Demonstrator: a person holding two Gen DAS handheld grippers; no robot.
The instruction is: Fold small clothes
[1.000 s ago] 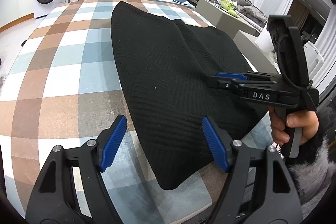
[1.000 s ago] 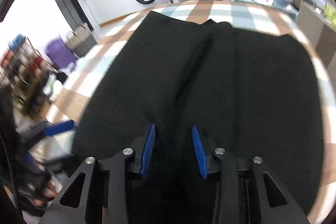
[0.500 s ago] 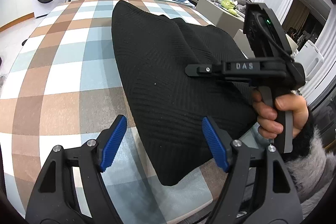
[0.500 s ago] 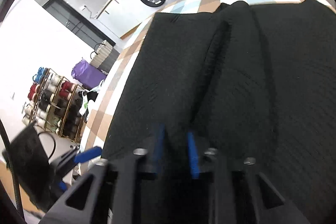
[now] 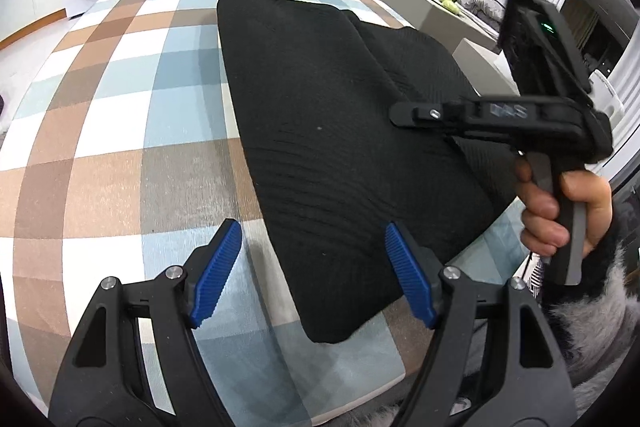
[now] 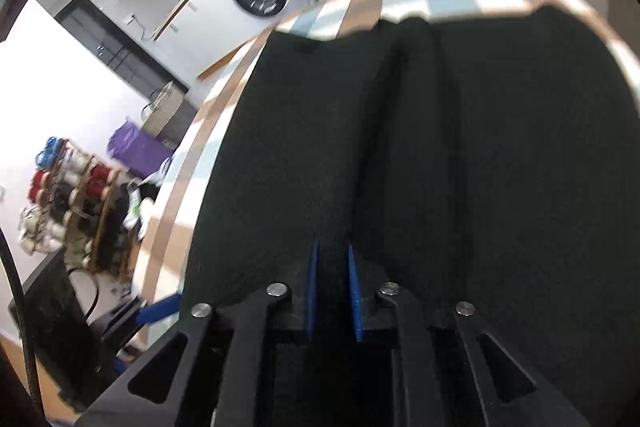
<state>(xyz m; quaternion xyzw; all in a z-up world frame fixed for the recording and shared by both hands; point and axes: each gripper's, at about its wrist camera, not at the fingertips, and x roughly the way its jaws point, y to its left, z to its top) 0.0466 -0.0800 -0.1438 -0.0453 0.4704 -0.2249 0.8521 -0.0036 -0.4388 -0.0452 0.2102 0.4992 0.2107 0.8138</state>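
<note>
Since half a second before, the right hand-held gripper (image 6: 332, 291) had lifted a little and swung out toward the right side of the table, and its two blue pads had closed tighter on the cloth. The left hand-held gripper (image 5: 312, 275) had hardly moved at all.

The black knitted piece of clothing (image 5: 340, 131) lay flat and long on the table with the brown, blue and white checked cloth (image 5: 120, 107). Its near corner hung close to the table edge, between the spread jaws of the left hand-held gripper. That gripper was wide open and held nothing. It hovered just above the near corner without touching it.

The right hand-held gripper was pressed together on a raised ridge of the black cloth, near the right edge of the garment. In the left view it reached in from the right, held by the person's hand (image 5: 560, 211).

What could go wrong: the pinch looked small, so the thick knit could slip out when pulled, and the fold would drop crooked. Pulling from one side only could also drag the whole garment across the table, because the left gripper was not holding the other corner down. The near corner could slide off the table edge too
</note>
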